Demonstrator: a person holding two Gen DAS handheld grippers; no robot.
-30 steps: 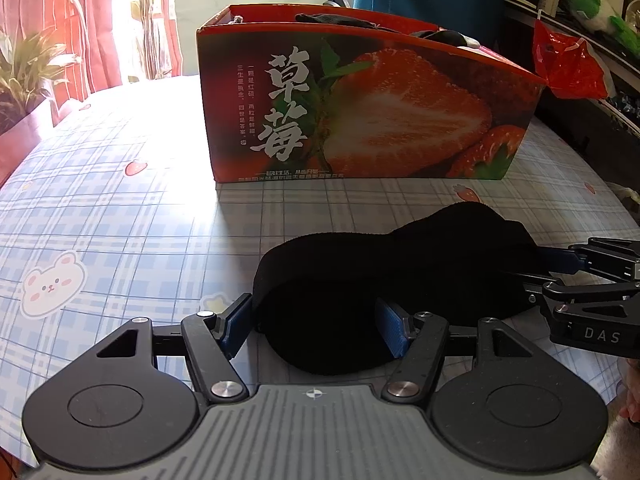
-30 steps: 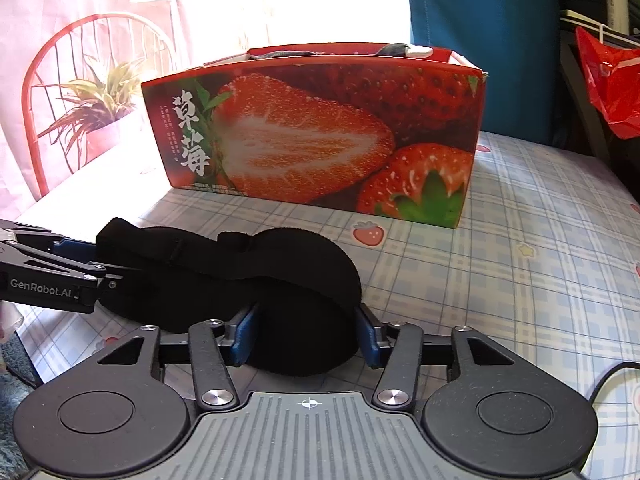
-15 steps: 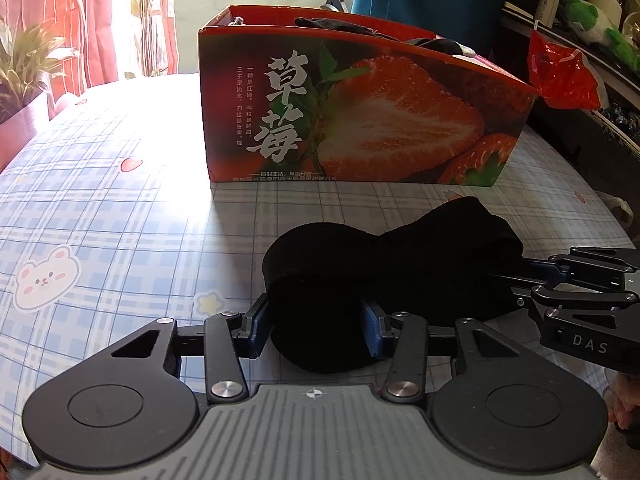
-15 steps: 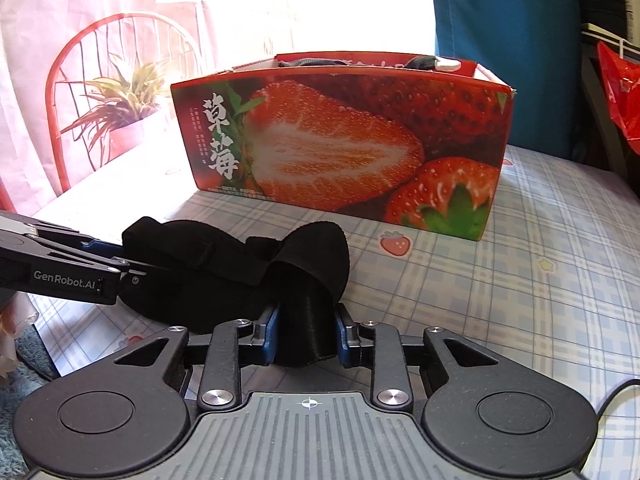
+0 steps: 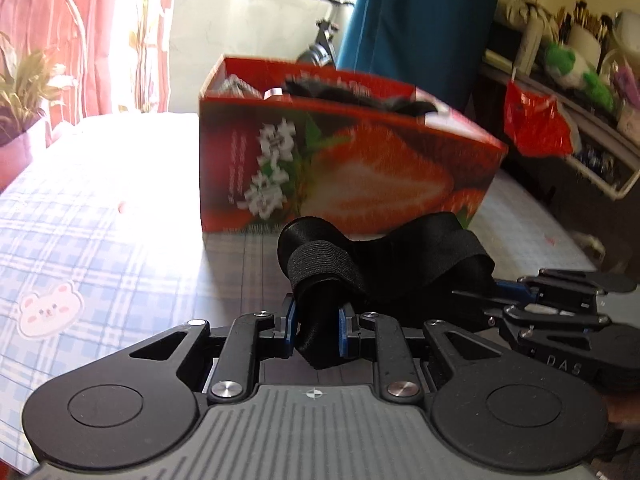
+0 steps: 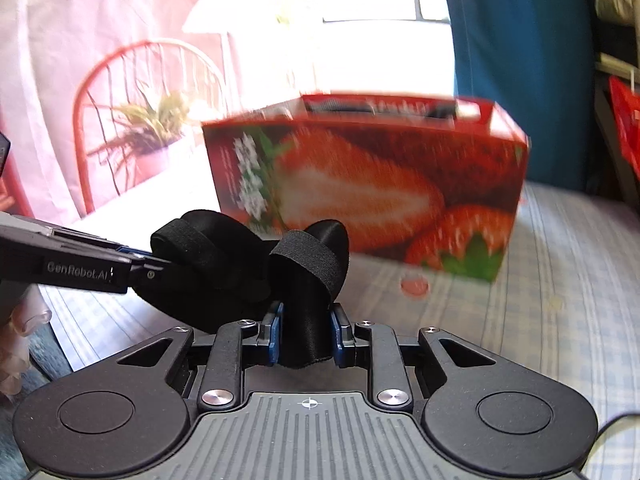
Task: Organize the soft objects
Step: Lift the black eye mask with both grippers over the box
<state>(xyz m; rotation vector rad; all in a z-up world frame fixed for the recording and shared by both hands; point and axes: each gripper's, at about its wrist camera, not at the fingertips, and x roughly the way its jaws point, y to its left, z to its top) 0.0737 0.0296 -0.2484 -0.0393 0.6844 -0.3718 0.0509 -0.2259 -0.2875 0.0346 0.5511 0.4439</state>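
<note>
A black fabric eye mask with an elastic strap [image 5: 400, 256] hangs bunched between my two grippers, just off the checked tablecloth [image 5: 100, 220]. My left gripper [image 5: 316, 328] is still closing, its blue pads pressing one end of the mask. My right gripper [image 6: 306, 332] is also closing and pinches the other end [image 6: 312, 276]. Each gripper shows in the other's view: the right gripper [image 5: 492, 292] at the right edge, the left gripper [image 6: 148, 264] at the left. Behind the mask stands the open strawberry-printed box [image 5: 352, 172], with dark soft items inside.
A red chair [image 6: 140, 80] and a potted plant [image 6: 152, 132] stand beyond the table's far left. A red plastic bag [image 5: 532, 128] hangs by a cluttered shelf [image 5: 580, 80] on the right. A blue curtain [image 5: 420, 20] hangs behind the box. A person's fingers [image 6: 20, 320] show at the left edge.
Both pairs of jaws narrowed onto the mask, squeezing its flat ends into folds. The mask rose off the tablecloth, and the left view tipped upward.
</note>
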